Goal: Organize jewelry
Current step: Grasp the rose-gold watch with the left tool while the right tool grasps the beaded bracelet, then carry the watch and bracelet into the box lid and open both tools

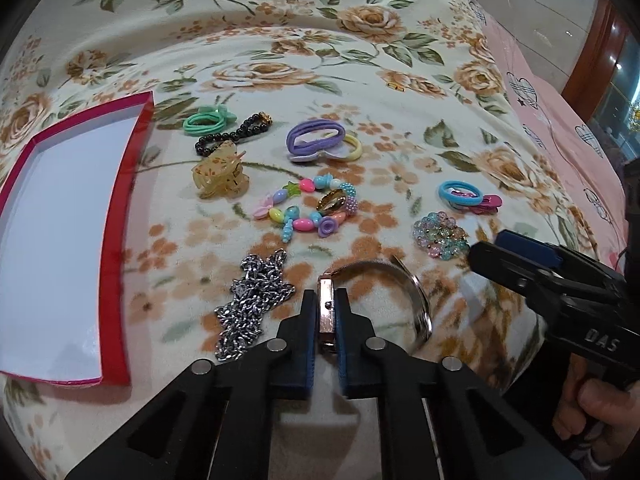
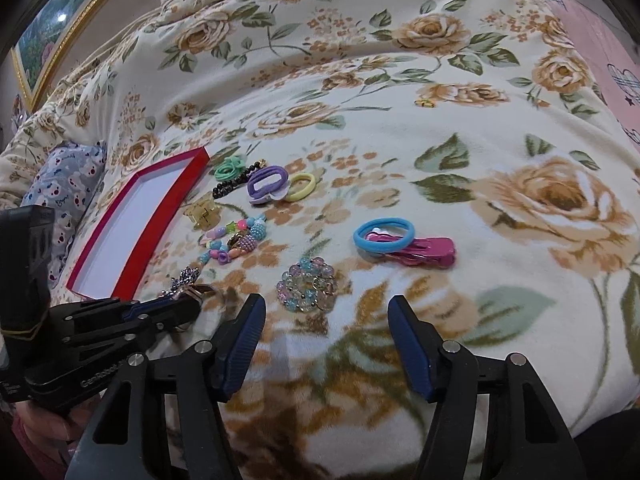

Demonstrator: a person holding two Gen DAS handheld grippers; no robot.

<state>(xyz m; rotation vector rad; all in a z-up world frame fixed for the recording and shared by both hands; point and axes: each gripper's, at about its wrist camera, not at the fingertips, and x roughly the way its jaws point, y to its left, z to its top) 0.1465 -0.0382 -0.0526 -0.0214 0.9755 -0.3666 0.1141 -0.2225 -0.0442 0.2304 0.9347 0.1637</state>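
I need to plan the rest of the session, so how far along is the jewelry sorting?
Just starting. Done: nothing; the red box holds no jewelry. In hand: the left gripper is shut on the watch; the right gripper is open, holding nothing. Left: the chain, bead bracelet, claw clip, hair ties and the rest lie on the blanket.
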